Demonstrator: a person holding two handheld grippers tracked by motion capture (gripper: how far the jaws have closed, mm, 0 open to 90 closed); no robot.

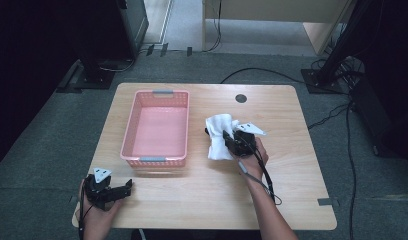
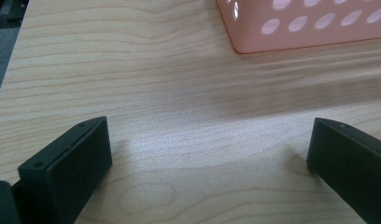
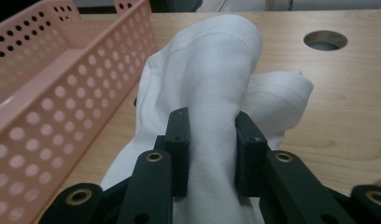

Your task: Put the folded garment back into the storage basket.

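Right gripper view shows the right gripper (image 3: 212, 140) clenched on a white cloth (image 3: 212, 70): a thick fold is pinched between the two black fingers (image 3: 179, 140), and the rest bunches up above and beyond their tips, with a lobe spilling past the right-hand finger. Just beside the left-hand finger runs the perforated wall of a pink basket (image 3: 48, 116), close to the cloth. Beyond the cloth lies the wooden table (image 3: 347, 93) with a round hole (image 3: 325, 40). From the high view, the left gripper (image 1: 123, 189) rests near the table's front edge, released, its fingers (image 2: 72, 158) spread wide over bare wood with nothing between them, the basket's corner lying beyond their tips.
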